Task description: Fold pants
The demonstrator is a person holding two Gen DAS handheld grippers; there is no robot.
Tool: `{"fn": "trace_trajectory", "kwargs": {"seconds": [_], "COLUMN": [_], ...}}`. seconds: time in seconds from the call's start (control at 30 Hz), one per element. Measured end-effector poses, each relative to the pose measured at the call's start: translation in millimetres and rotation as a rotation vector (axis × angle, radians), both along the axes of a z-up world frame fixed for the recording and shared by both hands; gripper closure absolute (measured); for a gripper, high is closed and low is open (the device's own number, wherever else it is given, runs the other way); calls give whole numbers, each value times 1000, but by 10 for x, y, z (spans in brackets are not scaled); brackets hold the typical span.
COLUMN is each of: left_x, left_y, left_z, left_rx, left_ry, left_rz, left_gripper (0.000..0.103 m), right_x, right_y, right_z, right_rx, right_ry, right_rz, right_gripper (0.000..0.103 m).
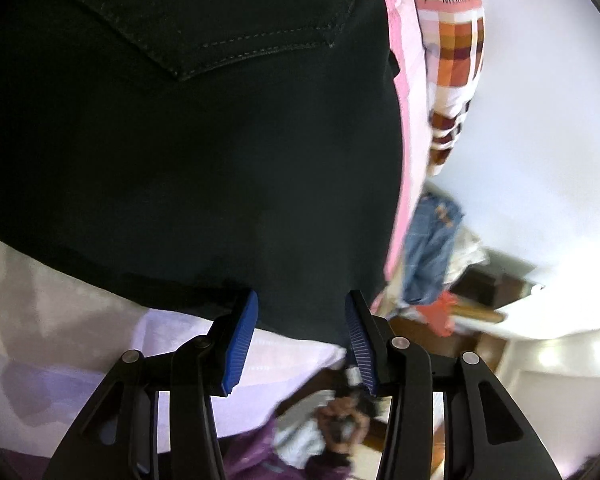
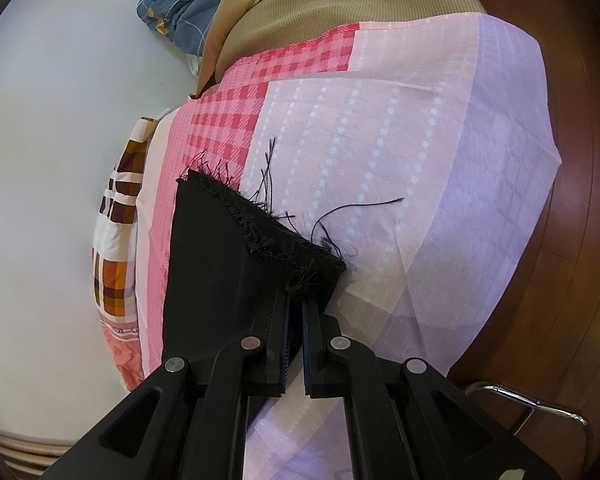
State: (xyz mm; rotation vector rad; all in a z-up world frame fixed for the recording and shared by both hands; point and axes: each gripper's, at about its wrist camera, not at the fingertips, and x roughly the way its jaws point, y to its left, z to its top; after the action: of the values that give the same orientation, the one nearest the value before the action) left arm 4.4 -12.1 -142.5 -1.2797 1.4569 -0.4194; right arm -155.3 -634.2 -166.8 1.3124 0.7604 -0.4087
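Lying across a pink, red-checked and lilac patterned bedsheet [image 2: 380, 128] are the black denim pants [image 1: 204, 152], their stitched back pocket [image 1: 220, 20] showing in the left wrist view. The left gripper [image 1: 300, 336] is standing parted over the dark cloth's edge, its blue ribbed pads [image 1: 240, 344] gripping nothing. The right gripper [image 2: 295, 344] is pinching the frayed hem [image 2: 268, 224] tightly, loose threads trailing over the sheet. An orange plaid pillow [image 2: 116, 216] is sitting beside the bed.
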Motion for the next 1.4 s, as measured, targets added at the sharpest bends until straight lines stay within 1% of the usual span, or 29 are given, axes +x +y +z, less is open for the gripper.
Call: {"fn": "trace_trajectory", "kwargs": {"seconds": [0.07, 0.17, 0.2, 0.27, 0.37, 0.47, 0.53, 0.63, 0.7, 0.77, 0.8, 0.87, 0.9, 0.93, 0.97, 1.07, 1.17, 1.23, 1.3, 1.33, 1.4], "left_x": [-3, -65, -77, -56, -12, 32, 36, 48, 35, 45, 59, 71, 75, 80, 83, 97, 90, 86, 72, 67, 42], "left_y": [61, 12, -22, -60, -58, -78, -61, -29, -12, -35, -59, -84, -100, -113, -136, -167, -202, -218, -249, -264, -255], "left_z": [-1, -62, -46, -29, -51, -18, -7, 11, 1, 17, 42, 68, 71, 76, 85, 111, 173, 264, 421, 482, 546], "left_rx": [46, 36, 63, 71, 66, 81, 58, 79, 64, 78, 102, 136, 151, 165, 187, 229, 250, 270, 302, 310, 312], "left_ry": [8, 77, 80, 71, 85, 70, 51, 20, 14, -5, -25, -44, -51, -57, -67, -102, -133, -176, -246, -268, -289], "left_rz": [-4, -21, -39, -52, -20, -8, 34, 53, 74, 56, 33, -1, -23, -39, -60, -104, -133, -155, -191, -205, -223], "left_gripper": [57, 55, 55, 55, 54, 54, 53, 53, 53, 53, 54, 59, 69, 86, 92, 96, 98, 98, 98, 98, 98], "right_x": [-5, -15, -14, -10, -13, -20, -34, -41, -43, -41, -42, -47, -51, -50, -43, -40, -74, -91, -117, -129, -154], "right_y": [2, -5, -9, -17, -17, -14, -11, -3, 3, 4, 3, 9, 11, 13, 24, 26, 13, -6, -40, -53, -79], "right_z": [-5, -17, -19, -19, -22, -25, -31, -34, -31, -29, -27, -17, -9, -2, 10, 26, 30, 53, 78, 89, 126], "right_rx": [7, 13, 11, 11, 16, 19, 22, 25, 26, 23, 21, 14, 8, 4, -7, -18, -11, -19, -24, -26, -43], "right_ry": [-3, -5, -5, -4, -6, -9, -11, -13, -14, -14, -15, -15, -16, -17, -16, -24, -39, -41, -45, -47, -51], "right_rz": [-4, -6, -6, -4, -5, -6, -8, -10, -11, -9, -7, -2, -1, -1, 5, 13, 7, 2, -6, -12, -21], "right_gripper": [100, 100, 100, 100, 100, 100, 100, 100, 100, 100, 100, 100, 100, 99, 99, 99, 100, 100, 100, 100, 100]}}
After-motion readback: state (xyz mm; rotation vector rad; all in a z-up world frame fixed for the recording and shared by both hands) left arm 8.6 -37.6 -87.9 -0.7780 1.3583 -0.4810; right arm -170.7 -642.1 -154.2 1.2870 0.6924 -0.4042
